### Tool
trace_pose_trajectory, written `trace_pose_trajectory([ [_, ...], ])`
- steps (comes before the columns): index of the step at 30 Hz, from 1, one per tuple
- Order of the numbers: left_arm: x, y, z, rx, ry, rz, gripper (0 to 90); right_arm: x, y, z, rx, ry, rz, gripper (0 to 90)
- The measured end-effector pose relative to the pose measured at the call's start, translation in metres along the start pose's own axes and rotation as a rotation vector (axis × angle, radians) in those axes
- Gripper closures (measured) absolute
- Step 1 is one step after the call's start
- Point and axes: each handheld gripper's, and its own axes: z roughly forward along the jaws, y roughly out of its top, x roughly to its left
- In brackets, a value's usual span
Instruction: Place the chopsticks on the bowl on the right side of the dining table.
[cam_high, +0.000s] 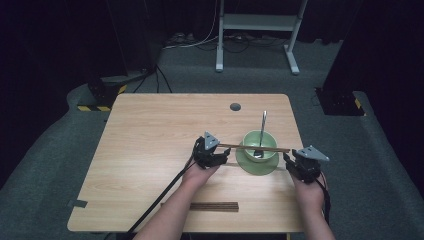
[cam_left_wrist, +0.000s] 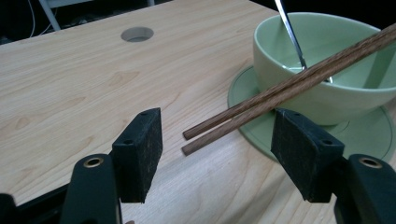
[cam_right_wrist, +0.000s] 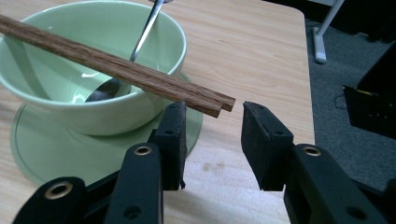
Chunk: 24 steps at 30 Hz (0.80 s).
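Nearest the high camera, at the front edge of the wooden table (cam_high: 150, 130), lies a dark wooden strip (cam_high: 214, 206), flat and well apart from the action. Past it, two forearms come in from the bottom, each hand carrying a black gripper.

Over to the main event — a pair of brown chopsticks (cam_high: 255, 148) rests side by side across the rim of a pale green bowl (cam_high: 260, 142), spanning it from left to right. That bowl stands on a matching green saucer (cam_high: 256, 165), and a metal spoon (cam_high: 262, 131) sits inside it, bowl end down, handle leaning on the far rim and pointing away from the person.

Left gripper (cam_left_wrist: 217, 154): jaws apart, released, one pad on each side of the chopsticks' near ends. From the left gripper view, the tips (cam_left_wrist: 196, 140) hang in the gap, and neither pad presses on them.

Right gripper (cam_right_wrist: 212, 135) — same story at the other end. Its pads stand apart, and the square-cut chopstick ends (cam_right_wrist: 219, 105) poke out over the left-hand pad in the right gripper view, above the gap; no squeeze on the wood here either.

A round grommet hole (cam_high: 235, 106) marks the far side of the tabletop.
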Motion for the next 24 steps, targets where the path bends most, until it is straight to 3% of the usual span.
trace_pose_trajectory([
  [7,0.007,-0.007,-0.009,-0.006,0.009,-0.011,40.2,-0.003,0.005,0.002,-0.003,-0.006,0.008,60.4],
  [9,0.01,-0.009,-0.013,-0.026,-0.011,-0.034,44.8,-0.004,0.006,0.002,-0.003,-0.002,0.009,60.6],
  [15,0.009,-0.014,-0.017,-0.031,-0.031,-0.045,57.6,-0.001,0.005,0.001,0.003,0.003,-0.002,63.5],
  [24,0.006,-0.018,-0.015,-0.032,-0.041,-0.063,68.6,-0.002,0.001,0.0,0.011,0.002,0.007,68.6],
])
